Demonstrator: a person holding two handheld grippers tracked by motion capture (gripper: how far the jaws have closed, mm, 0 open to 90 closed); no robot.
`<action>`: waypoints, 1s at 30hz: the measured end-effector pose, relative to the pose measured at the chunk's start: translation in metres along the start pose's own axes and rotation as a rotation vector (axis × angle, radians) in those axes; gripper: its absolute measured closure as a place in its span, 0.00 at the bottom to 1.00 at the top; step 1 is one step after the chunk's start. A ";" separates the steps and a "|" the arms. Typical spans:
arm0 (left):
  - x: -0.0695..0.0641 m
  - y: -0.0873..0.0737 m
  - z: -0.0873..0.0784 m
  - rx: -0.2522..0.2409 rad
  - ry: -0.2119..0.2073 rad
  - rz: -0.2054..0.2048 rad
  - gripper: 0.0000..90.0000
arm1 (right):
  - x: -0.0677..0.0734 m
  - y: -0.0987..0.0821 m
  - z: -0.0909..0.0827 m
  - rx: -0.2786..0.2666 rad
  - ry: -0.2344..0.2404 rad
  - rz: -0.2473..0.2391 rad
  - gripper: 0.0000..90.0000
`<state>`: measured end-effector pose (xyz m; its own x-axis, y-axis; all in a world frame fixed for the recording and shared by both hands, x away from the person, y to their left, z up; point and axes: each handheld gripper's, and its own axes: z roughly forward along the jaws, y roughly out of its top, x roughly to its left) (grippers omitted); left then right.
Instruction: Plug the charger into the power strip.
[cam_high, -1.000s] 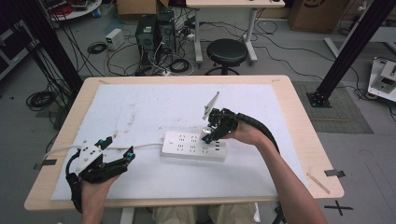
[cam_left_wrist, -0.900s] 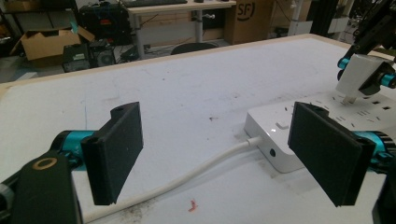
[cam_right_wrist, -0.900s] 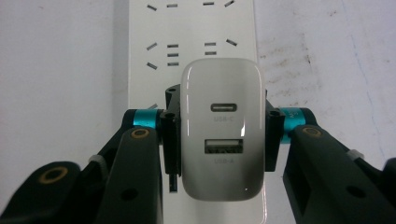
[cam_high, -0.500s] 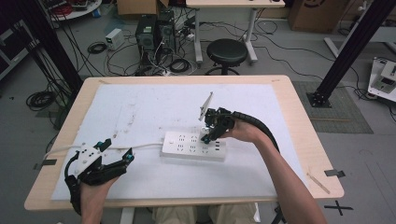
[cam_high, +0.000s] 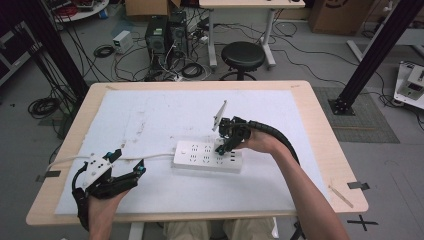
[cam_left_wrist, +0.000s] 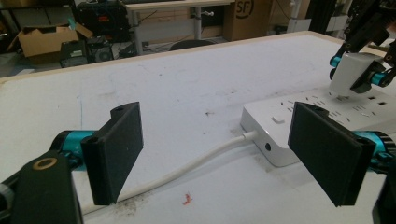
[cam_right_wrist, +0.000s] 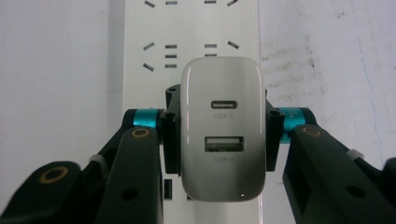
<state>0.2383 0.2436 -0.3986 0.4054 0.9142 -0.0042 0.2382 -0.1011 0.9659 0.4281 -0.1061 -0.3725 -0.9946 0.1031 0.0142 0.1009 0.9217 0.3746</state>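
Gripping a white, rounded-corner plastic USB charger (cam_right_wrist: 222, 135) between its two black pads, the right gripper (cam_high: 226, 144) holds the block upright over the white rectangular plastic power strip (cam_high: 200, 156), which lies near the middle of the table. The right gripper view shows the charger's face with its two ports, the strip's rows of sockets running away behind it. In the left gripper view the charger's lower end sits at the strip's top face; whether its prongs are in a socket cannot be told.

The left gripper (cam_high: 119, 170) rests at the near left of the table, jaws wide apart with nothing between them, pointing toward the strip's near-left end. The strip's white cable (cam_left_wrist: 196, 164) trails left across the surface and past that gripper.

A white, scuffed and stained mat (cam_high: 160, 115) covers most of the pale wooden tabletop (cam_high: 330, 150). Beyond the far edge, the grey workshop floor carries a black round stool (cam_high: 242, 54), dark computer towers (cam_high: 167, 32) amid tangled cables, and cardboard boxes (cam_left_wrist: 44, 39).
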 end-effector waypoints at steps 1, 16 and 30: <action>0.000 0.000 0.000 0.000 0.000 0.000 0.20 | -0.002 0.000 0.001 -0.017 0.009 -0.002 0.70; -0.001 -0.003 0.001 0.014 -0.003 -0.005 0.20 | -0.003 -0.018 0.012 -0.124 0.020 0.005 0.71; 0.000 -0.004 0.000 0.019 0.003 -0.012 0.20 | 0.006 -0.024 0.014 -0.176 -0.044 -0.028 0.71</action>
<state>0.2372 0.2444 -0.4025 0.4001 0.9164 -0.0147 0.2595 -0.0978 0.9608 0.4197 -0.1218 -0.3946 -0.9945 0.0978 -0.0375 0.0631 0.8452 0.5307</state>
